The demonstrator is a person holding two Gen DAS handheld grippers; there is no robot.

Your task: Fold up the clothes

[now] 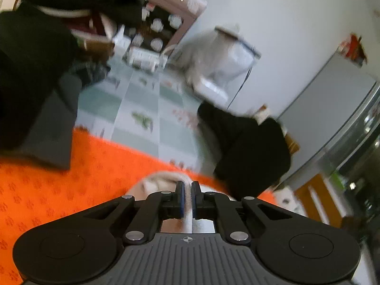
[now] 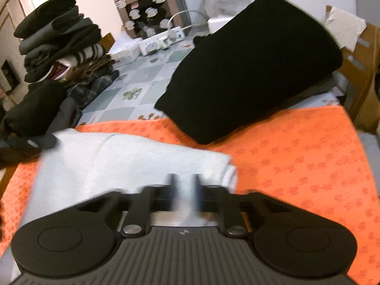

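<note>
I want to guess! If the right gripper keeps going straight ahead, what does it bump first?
Probably the white cloth already between its jaws; beyond that lies the black garment. Blur makes depth uncertain.

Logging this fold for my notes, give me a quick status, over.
Left tongs pinched on the white garment. Right tongs over the same garment, grip unclear, blurred. Black folded garment lies just beyond on the orange cloth.

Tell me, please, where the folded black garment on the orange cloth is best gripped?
Grip the black garment at its near corner, the one resting on the orange cloth, coming from the front. That corner lies low and thin, nearest the right hand-held gripper; the far end bulges thickly.
</note>
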